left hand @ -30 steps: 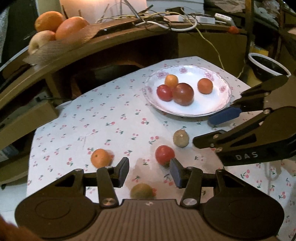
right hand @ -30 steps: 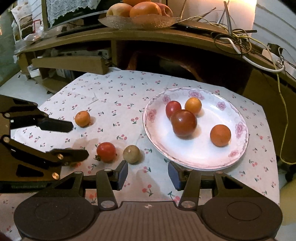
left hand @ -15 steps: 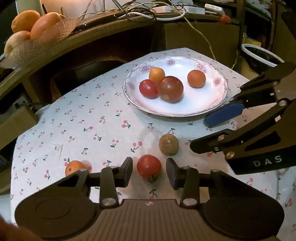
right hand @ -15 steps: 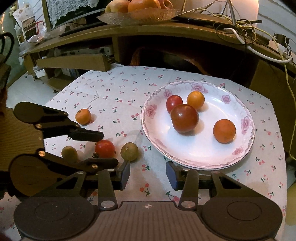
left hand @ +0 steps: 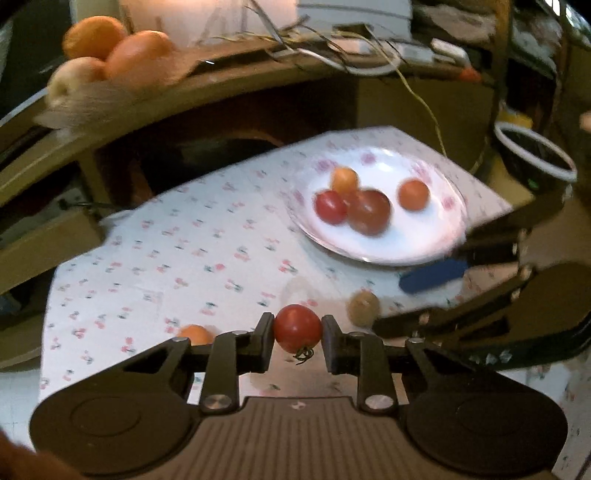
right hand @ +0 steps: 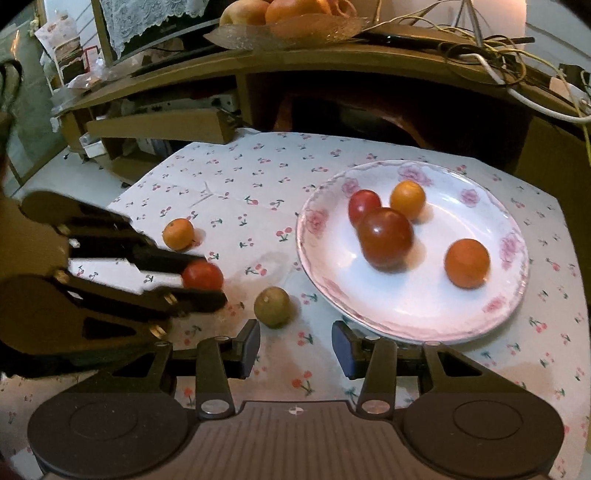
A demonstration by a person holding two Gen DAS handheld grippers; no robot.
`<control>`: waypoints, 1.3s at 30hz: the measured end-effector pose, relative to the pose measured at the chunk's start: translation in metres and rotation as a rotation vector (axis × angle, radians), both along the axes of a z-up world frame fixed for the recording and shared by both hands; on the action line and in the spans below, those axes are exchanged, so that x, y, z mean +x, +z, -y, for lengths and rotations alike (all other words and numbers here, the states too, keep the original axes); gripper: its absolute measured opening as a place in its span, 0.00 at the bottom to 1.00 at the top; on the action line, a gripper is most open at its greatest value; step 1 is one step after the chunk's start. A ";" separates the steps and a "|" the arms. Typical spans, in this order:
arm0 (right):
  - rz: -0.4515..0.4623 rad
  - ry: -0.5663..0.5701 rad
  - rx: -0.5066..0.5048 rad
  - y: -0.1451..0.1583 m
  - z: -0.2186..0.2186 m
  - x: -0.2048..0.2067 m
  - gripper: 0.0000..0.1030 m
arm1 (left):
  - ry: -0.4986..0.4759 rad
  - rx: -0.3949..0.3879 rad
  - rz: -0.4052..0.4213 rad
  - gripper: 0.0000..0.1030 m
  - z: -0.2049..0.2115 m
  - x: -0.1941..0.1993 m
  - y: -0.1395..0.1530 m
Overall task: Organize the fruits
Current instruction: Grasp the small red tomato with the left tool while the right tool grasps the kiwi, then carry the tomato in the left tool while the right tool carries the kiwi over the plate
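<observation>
My left gripper [left hand: 297, 341] is shut on a small red tomato [left hand: 297, 328], stem end down, just above the cherry-print cloth. The right wrist view shows the same tomato [right hand: 202, 275] pinched between the left gripper's dark fingers [right hand: 192, 295]. A white floral plate [right hand: 491, 325] at the right holds several fruits: a big dark red tomato [right hand: 386, 237], a smaller red one, two orange ones. A greenish-brown fruit [right hand: 272, 306] and a small orange fruit [right hand: 178, 233] lie on the cloth. My right gripper [right hand: 295, 349] hangs open and empty in front of the plate's near rim.
A curved wooden shelf [right hand: 332, 62] rises behind the table, carrying a glass bowl of large oranges and an apple [right hand: 288, 22] and tangled cables [right hand: 498, 55]. A white-rimmed basin [left hand: 535, 158] stands off the table's far right. The cloth-covered table drops away at left.
The left gripper slid forward around the red tomato and closed on it, then lifted it slightly. The right gripper narrowed a little and stayed near the plate.
</observation>
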State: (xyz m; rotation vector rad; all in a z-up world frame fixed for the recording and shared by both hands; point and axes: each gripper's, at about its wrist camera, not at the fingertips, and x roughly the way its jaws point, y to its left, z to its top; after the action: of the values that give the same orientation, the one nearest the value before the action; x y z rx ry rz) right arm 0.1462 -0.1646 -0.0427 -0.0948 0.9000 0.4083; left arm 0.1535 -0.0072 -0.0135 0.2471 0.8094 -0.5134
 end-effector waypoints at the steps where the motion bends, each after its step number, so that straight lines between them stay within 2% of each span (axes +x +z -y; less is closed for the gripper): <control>1: -0.004 0.002 0.002 -0.001 -0.002 0.002 0.43 | 0.017 -0.013 0.003 0.32 -0.006 0.003 0.004; 8: -0.001 0.015 0.004 -0.009 -0.019 0.015 0.44 | 0.096 -0.056 0.022 0.32 -0.032 0.016 0.016; 9: 0.000 0.019 0.003 -0.009 -0.021 0.016 0.40 | 0.099 -0.055 0.019 0.32 -0.033 0.017 0.015; 10: 0.003 0.018 0.002 -0.009 -0.022 0.017 0.31 | 0.097 -0.053 0.015 0.32 -0.032 0.017 0.013; 12: 0.009 0.007 -0.014 -0.010 -0.024 0.018 0.24 | 0.084 -0.048 0.005 0.32 -0.028 0.015 0.011; 17: 0.002 0.007 -0.035 -0.007 -0.023 0.014 0.23 | 0.030 -0.032 -0.009 0.32 -0.010 0.009 0.007; 23: 0.000 -0.016 -0.018 0.005 -0.012 0.007 0.23 | 0.008 -0.006 0.003 0.32 0.006 0.006 0.008; 32: 0.039 -0.066 0.035 0.031 0.008 0.000 0.23 | -0.013 0.006 0.026 0.32 0.031 0.009 0.015; 39: 0.067 -0.114 0.010 0.033 0.019 0.008 0.23 | -0.039 0.023 0.035 0.32 0.055 0.017 0.014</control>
State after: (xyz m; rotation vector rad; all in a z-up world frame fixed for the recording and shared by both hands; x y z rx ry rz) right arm 0.1538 -0.1838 -0.0092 -0.0475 0.8329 0.3014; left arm 0.1706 -0.0619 0.0010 0.2931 0.7784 -0.5352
